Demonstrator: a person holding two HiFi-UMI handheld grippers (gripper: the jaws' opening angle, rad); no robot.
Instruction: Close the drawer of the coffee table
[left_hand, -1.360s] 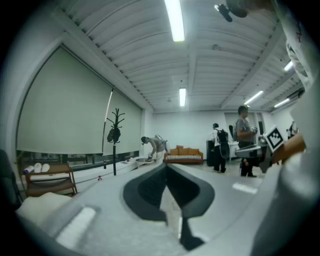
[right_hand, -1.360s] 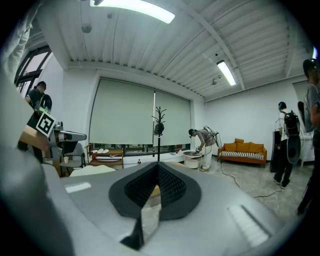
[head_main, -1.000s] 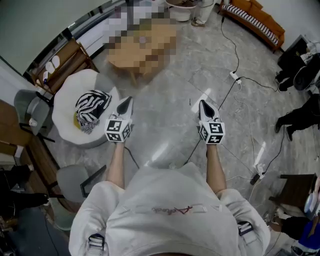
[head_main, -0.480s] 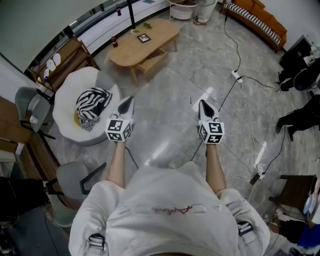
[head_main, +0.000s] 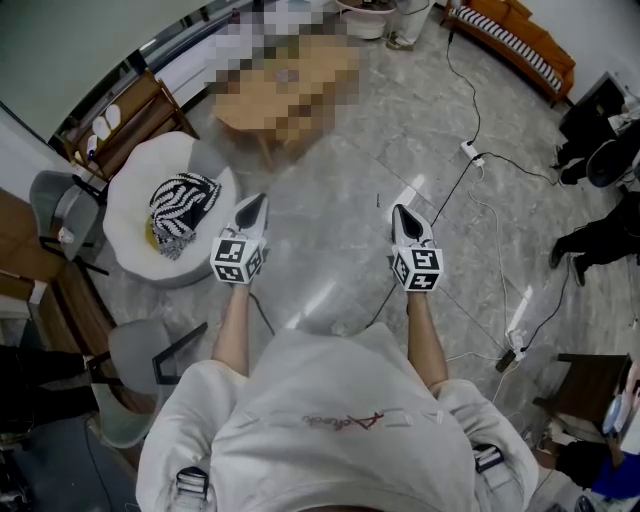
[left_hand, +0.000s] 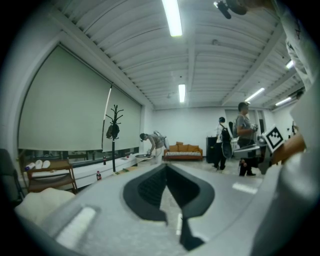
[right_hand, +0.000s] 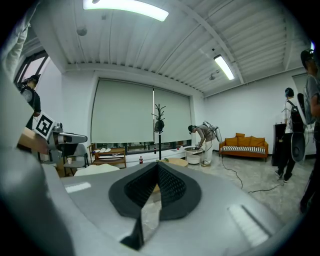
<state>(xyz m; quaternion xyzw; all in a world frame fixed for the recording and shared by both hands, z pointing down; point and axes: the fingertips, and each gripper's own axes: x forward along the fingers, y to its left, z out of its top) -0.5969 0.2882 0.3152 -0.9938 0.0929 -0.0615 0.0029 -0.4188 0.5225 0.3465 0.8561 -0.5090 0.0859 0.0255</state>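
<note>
With jaws pressed together on nothing, the left gripper (head_main: 255, 201) and right gripper (head_main: 401, 212) both point toward the light wooden oval coffee table (right_hand: 174, 161), which lies well ahead, long axis slanting crosswise, nearer the left; its drawer is too distant to make out.

Left gripper (left_hand: 167, 171), jaws together, empty, before distant orange sofa (left_hand: 182, 151).

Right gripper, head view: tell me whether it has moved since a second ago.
Yes, slightly: the right gripper has shifted left, away from the power strip.
</note>
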